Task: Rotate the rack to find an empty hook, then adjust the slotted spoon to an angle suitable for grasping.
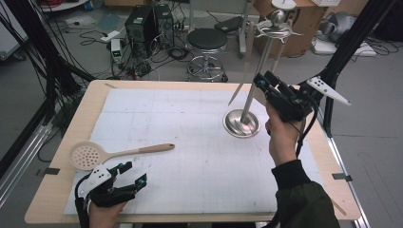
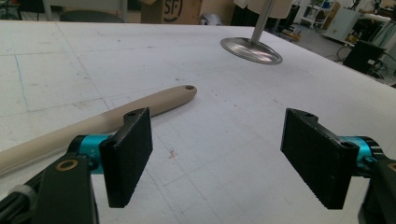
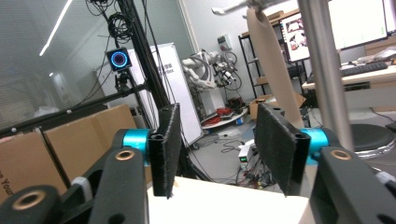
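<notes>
Left gripper (image 1: pixel 129 176) sits at 7 o'clock on the counter (image 1: pixel 57 190), jaws spread wide, nothing between them. The slotted spoon (image 1: pixel 119 153) lies flat just ahead of it at 8 o'clock: cream perforated round head to the left, beige handle running right, hang hole at the tip. In the left gripper view the handle (image 2: pixel 93 123) passes behind the left jaw, apart from it as far as I can tell, so no grasp yet. The utensil stand (image 1: pixel 242 122) is upright at 3 o'clock: round steel base on the white mat (image 1: pixel 190 142), thin steel pole, hook crown on top, with one beige utensil (image 1: pixel 243 80) already hanging from it. Right gripper (image 1: pixel 260 80) is raised beside the pole, jaws parted, holding nothing; its own view shows the pole (image 3: pixel 327 70) and hanging utensil just past the right jaw. My read: one utensil hung, spoon left to pick up and hang.
</notes>
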A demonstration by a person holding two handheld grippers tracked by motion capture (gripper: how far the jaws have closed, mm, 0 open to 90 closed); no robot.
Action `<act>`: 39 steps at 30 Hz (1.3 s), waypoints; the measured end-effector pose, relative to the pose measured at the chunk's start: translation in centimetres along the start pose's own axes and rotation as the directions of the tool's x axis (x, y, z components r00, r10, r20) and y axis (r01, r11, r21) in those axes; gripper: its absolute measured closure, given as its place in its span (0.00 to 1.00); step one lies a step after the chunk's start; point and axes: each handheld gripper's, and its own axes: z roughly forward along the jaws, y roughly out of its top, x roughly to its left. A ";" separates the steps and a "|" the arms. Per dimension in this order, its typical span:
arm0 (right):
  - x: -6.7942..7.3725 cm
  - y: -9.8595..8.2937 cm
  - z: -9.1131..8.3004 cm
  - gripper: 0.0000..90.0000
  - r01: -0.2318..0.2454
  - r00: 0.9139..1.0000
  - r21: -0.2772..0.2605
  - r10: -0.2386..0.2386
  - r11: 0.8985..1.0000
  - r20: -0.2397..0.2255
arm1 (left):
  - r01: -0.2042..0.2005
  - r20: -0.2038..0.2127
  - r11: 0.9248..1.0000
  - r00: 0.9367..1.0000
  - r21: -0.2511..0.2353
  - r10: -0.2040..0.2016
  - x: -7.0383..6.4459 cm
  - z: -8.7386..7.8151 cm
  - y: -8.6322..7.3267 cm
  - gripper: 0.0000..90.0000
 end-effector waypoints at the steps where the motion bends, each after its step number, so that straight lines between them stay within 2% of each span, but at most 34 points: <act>1: -0.1 -0.3 -0.4 0.55 0.001 1.000 0.000 -0.001 1.000 -0.002 | -0.001 0.000 1.000 1.000 -0.002 0.001 0.0 0.0 0.0 0.28; 6: -0.5 -1.8 -2.3 0.52 0.022 1.000 0.008 -0.022 1.000 0.009 | -0.006 0.004 1.000 1.000 0.001 0.006 -0.1 0.3 0.1 0.28; 8: -0.7 -2.4 -3.0 0.51 0.024 1.000 0.024 -0.024 0.999 0.009 | -0.010 0.007 1.000 1.000 0.002 0.010 -0.1 0.5 0.2 0.28; 16: -1.2 -4.9 -6.1 0.49 0.080 0.997 0.073 -0.080 0.994 -0.001 | -0.014 0.003 1.000 1.000 0.016 0.014 -0.1 0.9 0.1 0.28; 19: -1.6 -5.9 -7.3 0.49 0.072 0.997 0.090 -0.072 0.993 -0.008 | -0.010 -0.003 1.000 1.000 0.016 0.010 0.0 0.9 0.1 0.28; 25: -2.6 -8.0 -9.5 0.48 0.073 0.997 0.108 -0.074 0.992 0.011 | -0.014 -0.011 1.000 1.000 0.021 0.014 0.0 0.9 0.0 0.28; 32: -3.7 -9.6 -10.9 0.48 0.052 0.998 0.101 -0.054 0.994 0.024 | -0.016 -0.013 1.000 1.000 0.015 0.017 0.3 0.9 0.4 0.28; 34: -3.8 -9.9 -11.1 0.47 0.056 0.998 0.103 -0.058 0.993 0.022 | 0.000 0.017 1.000 1.000 0.018 -0.001 0.6 0.9 0.6 0.30; 35: -3.9 -10.1 -11.3 0.47 0.065 0.997 0.106 -0.068 0.992 0.023 | -0.008 0.012 1.000 1.000 0.021 0.008 0.7 0.9 0.7 0.31; 39: -3.9 -10.7 -12.0 0.47 0.097 0.995 0.117 -0.101 0.988 0.025 | 0.004 0.025 1.000 1.000 0.015 -0.005 1.3 0.8 1.7 0.30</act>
